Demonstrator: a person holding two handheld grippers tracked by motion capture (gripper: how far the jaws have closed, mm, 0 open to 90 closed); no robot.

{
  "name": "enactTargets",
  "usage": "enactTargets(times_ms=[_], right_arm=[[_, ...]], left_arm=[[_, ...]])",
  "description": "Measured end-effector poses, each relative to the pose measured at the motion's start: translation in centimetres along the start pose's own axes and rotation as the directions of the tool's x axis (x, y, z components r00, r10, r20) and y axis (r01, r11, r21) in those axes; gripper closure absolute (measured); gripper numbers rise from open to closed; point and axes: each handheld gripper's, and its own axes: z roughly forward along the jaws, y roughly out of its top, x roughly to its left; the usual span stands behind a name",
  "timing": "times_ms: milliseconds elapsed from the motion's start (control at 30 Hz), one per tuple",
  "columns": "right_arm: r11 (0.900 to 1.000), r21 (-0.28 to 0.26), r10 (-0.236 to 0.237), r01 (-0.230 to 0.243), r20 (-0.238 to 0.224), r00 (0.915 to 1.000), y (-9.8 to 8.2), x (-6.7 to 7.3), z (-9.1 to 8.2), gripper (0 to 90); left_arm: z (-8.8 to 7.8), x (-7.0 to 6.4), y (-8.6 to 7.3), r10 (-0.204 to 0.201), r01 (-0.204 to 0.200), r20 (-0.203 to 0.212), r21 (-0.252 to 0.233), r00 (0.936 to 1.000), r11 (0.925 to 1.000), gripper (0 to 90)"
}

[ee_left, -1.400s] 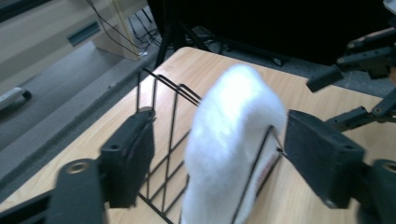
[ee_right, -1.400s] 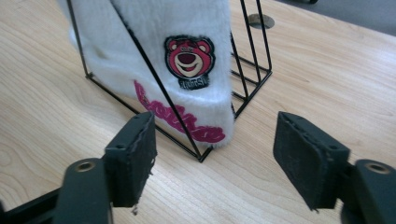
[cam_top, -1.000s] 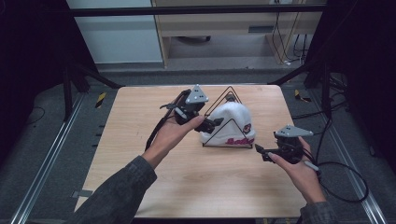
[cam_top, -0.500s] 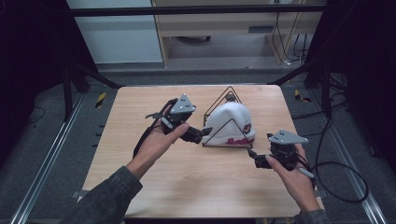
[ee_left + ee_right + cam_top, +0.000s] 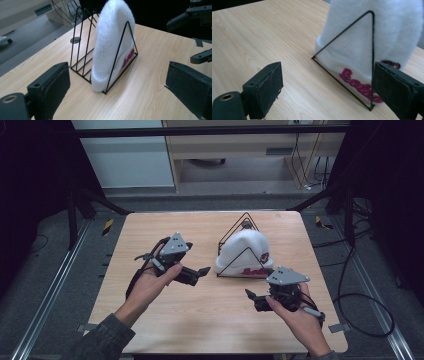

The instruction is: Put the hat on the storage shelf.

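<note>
A white beanie [image 5: 243, 251] with red lettering stands tucked in a black wire rack [image 5: 245, 226] at the middle of the desk [image 5: 150, 330], slightly to the far side. The left gripper [image 5: 201, 272], jaws wide and empty, sits just left of it. The right gripper [image 5: 251, 296], also wide and empty, sits near its right front.

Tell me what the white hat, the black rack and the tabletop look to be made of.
White hat: soft fuzzy knit or fleece, going by its fluffy nap and blurred edges; pink lettering on the cuff.
Black rack: thin wire, probably painted metal, with slim straight rods bent into triangles.
Tabletop: pale wood-grain, matte; likely laminate, though solid wood is possible.
</note>
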Motion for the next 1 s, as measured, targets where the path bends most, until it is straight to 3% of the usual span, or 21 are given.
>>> enactTargets(times_ms=[200,300,400,600,700,1000], right_arm=[[0.999,0.026,-0.039,0.04,-0.041,0.9984,0.7,1.9,1.2,12.5],[0.998,0.039,-0.054,0.057,-0.058,0.9968,0.9,2.8,2.0,13.3],[0.997,0.046,-0.065,0.067,-0.045,0.9968,1.0,3.4,2.8,16.4],[0.996,0.054,-0.066,0.07,-0.071,0.9953,1.2,4.3,4.3,15.6],[0.995,0.066,-0.072,0.078,-0.09,0.9934,1.4,4.7,5.1,15.1],[0.991,0.096,-0.078,0.092,-0.14,0.9871,1.7,6.2,8.5,14.6]], left_arm=[[-2.0,0.0,-2.4,-0.002,0.002,-0.049,0.012,0.9988,0.9999,5.2],[-3.4,0.0,-4.4,0.012,-0.013,-0.124,-0.004,0.9922,0.9999,5.2],[-4.8,0.5,-6.4,-0.026,0.025,-0.152,-0.005,0.988,0.9997,5.3],[-6.7,1.6,-9.7,-0.083,0.088,-0.182,0.019,0.9799,0.996,5.3],[-7.0,2.1,-10.9,-0.098,0.105,-0.195,0.025,0.976,0.9942,5.2],[-7.1,3.7,-15.1,-0.186,0.2,-0.202,0.05,0.9615,0.9785,5.2]])
